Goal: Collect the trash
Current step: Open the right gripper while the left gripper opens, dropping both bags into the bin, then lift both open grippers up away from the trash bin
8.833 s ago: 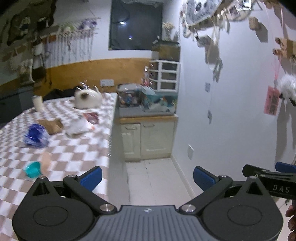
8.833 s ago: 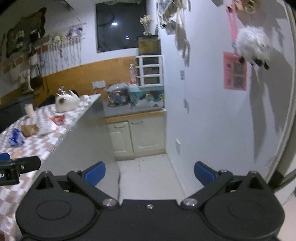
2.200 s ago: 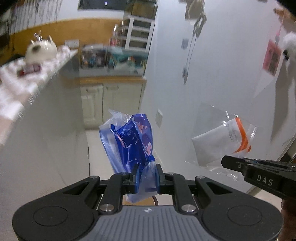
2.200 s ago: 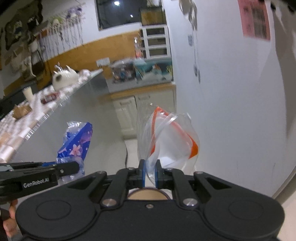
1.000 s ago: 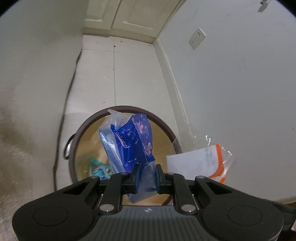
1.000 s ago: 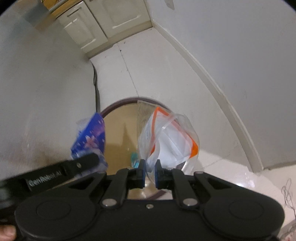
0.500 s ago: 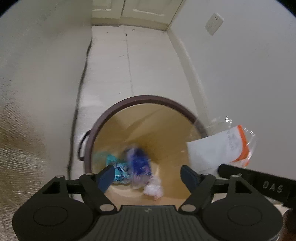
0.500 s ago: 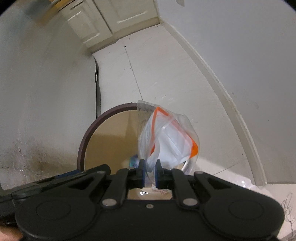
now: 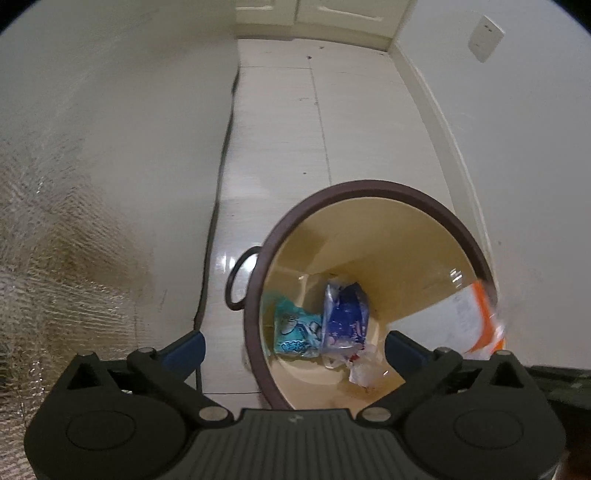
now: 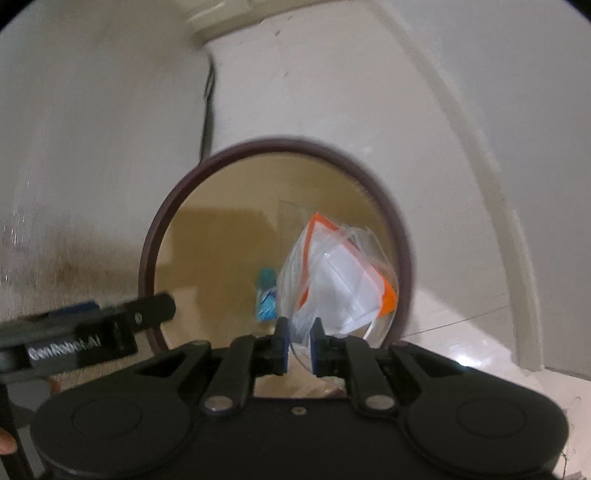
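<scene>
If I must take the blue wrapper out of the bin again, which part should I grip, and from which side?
Probably its crumpled upper end, coming straight down through the bin's open mouth. The blue wrapper lies at the bottom, against a teal packet, with walls all around, so no side approach exists.

Home kitchen: cabinets, trash bin

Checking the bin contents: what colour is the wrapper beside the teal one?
Blue wrapper, clearest in the left wrist view.

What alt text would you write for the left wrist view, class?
The left gripper, jaws wide open and empty, points down into a brown-rimmed bin holding a blue wrapper and a teal packet.
</scene>
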{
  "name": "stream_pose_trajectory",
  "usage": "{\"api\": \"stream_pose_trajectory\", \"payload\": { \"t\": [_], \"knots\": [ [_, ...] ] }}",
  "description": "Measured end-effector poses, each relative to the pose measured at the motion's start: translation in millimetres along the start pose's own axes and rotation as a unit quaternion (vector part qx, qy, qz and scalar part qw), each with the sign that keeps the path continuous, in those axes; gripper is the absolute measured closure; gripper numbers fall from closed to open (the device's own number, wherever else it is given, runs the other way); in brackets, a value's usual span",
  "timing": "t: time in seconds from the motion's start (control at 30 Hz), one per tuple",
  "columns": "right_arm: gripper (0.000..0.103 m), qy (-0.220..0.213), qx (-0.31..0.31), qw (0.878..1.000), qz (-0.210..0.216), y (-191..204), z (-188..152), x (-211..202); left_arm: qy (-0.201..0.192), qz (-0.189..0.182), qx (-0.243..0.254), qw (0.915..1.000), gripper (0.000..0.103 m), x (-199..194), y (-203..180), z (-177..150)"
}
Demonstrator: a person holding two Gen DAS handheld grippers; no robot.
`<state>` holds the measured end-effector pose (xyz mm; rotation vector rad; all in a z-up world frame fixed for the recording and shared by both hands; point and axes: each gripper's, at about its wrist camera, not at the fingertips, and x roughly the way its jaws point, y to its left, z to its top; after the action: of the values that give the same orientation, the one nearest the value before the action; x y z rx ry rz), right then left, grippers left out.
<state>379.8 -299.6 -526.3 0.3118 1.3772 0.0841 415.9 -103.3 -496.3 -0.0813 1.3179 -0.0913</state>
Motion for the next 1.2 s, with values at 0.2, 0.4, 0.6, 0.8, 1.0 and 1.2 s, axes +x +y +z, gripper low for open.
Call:
{"api": "stream_pose_trajectory", "payload": {
  "t": [0.2, 0.4, 0.6, 0.8, 1.0, 1.2],
  "knots": [
    [0.079, 0.062, -0.037, 0.997, 0.03, 14.0, -4.1, 28.5, 0.007, 0.011, -0.015, 0.9998, 0.0, 2.2, 11.3, 1.9],
    [0.041, 0.069, -0.04, 0.997, 0.019, 7.8, -3.5, 28.8, 0.016, 0.02, -0.01, 0.9996, 0.0, 8.0, 13.1, 2.1],
    [0.031, 0.056, -0.048, 0.997, 0.005, 4.2, -3.1, 19.4, 0.021, 0.023, 0.01, 0.9995, 0.0, 12.6, 8.2, 0.9],
    [0.016, 0.036, -0.072, 0.997, -0.012, 5.8, -5.9, 8.3, 0.025, 0.03, 0.022, 0.999, 0.0, 14.4, 7.2, 1.4],
    [0.002, 0.008, -0.082, 0.996, -0.034, 2.5, -5.5, -3.0, 0.025, 0.033, 0.026, 0.9988, 0.0, 9.3, 6.5, 0.6],
    [0.0, -0.004, -0.075, 0.995, -0.06, -3.8, -5.1, -9.9, 0.023, 0.033, 0.037, 0.9985, 0.0, 5.7, 2.5, -2.2]
  ]
}}
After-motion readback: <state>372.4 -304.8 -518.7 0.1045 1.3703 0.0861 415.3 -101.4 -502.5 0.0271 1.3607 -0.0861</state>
